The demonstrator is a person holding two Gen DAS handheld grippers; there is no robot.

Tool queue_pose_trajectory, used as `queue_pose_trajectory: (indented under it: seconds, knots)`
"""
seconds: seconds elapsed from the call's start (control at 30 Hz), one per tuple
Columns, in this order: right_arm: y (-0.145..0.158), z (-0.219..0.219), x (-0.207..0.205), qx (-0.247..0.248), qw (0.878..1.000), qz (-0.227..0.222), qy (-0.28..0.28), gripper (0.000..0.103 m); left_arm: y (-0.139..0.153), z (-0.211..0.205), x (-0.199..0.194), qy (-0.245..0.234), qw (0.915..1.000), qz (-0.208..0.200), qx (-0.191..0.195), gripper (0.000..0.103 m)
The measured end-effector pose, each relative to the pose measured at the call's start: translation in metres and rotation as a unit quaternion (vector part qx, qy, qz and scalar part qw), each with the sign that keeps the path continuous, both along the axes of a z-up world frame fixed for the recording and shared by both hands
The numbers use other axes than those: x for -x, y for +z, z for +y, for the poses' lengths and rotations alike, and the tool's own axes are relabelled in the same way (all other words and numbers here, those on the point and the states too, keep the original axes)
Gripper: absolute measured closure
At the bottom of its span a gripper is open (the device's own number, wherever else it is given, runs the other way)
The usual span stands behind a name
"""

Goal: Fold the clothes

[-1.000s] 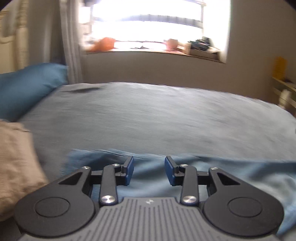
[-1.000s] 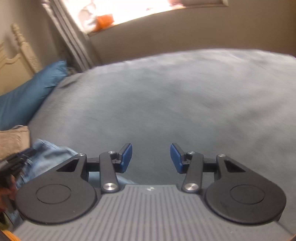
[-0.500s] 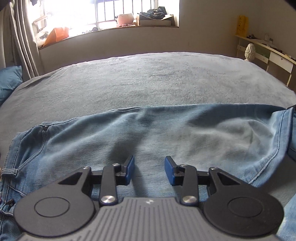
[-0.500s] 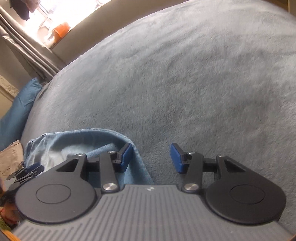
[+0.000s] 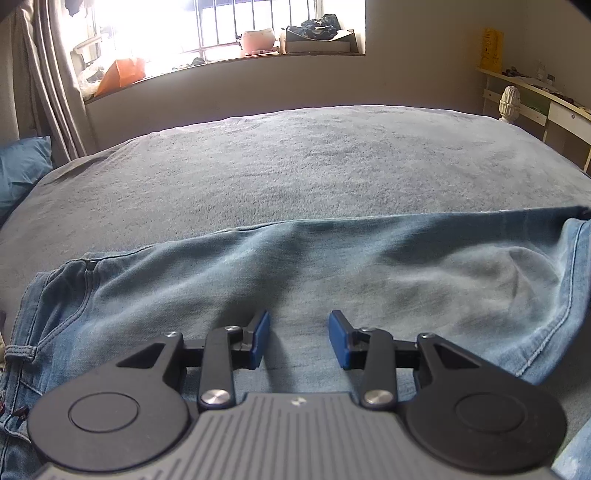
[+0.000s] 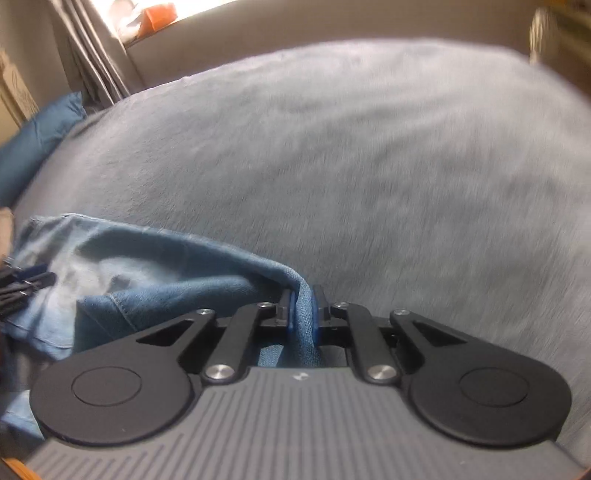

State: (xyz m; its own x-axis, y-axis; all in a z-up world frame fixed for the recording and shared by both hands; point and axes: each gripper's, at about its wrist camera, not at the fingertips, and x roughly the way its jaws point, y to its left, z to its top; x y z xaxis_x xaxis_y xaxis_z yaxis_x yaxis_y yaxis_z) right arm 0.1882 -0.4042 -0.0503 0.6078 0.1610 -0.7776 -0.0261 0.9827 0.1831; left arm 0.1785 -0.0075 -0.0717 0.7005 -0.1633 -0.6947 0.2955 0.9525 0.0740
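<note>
As right gripper point(image 6: 303, 312) closes pinching jeans point(image 6: 155, 273) hem, bare blanket point(image 6: 369, 166) beyond

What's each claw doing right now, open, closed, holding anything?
Left claw: open, above the jeans, gripping nothing.
Right claw: closing, pinching the jeans' edge.

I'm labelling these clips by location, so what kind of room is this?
Most likely a bedroom. A wide bed covered in a grey fleece blanket fills the view, with a blue pillow at its left end and beige curtains beside a barred window. Light blue denim jeans lie on the bed.
</note>
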Motion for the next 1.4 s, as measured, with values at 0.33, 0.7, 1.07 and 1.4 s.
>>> queue_pose_trajectory:
  seconds: [0.33,0.7,1.07,1.4]
  knots:
    - [0.018,0.022,-0.05,0.133,0.989,-0.041,0.052,0.097,-0.002,-0.002,-0.014,0.006,0.9999,-0.012,-0.004,0.066]
    - [-0.025,0.026,-0.074,0.177,0.983,-0.003,0.052,0.092,-0.011,-0.005,-0.011,-0.005,0.9994,-0.029,-0.018,0.067]
    - [0.023,-0.045,-0.018,0.002,0.992,-0.003,-0.126,0.047,-0.013,-0.003,-0.011,-0.002,0.9994,-0.032,-0.01,0.067]
    - [0.013,-0.045,0.07,-0.088,0.985,0.081,-0.124,0.022,-0.012,-0.002,-0.01,0.001,0.9995,-0.03,-0.003,0.067]
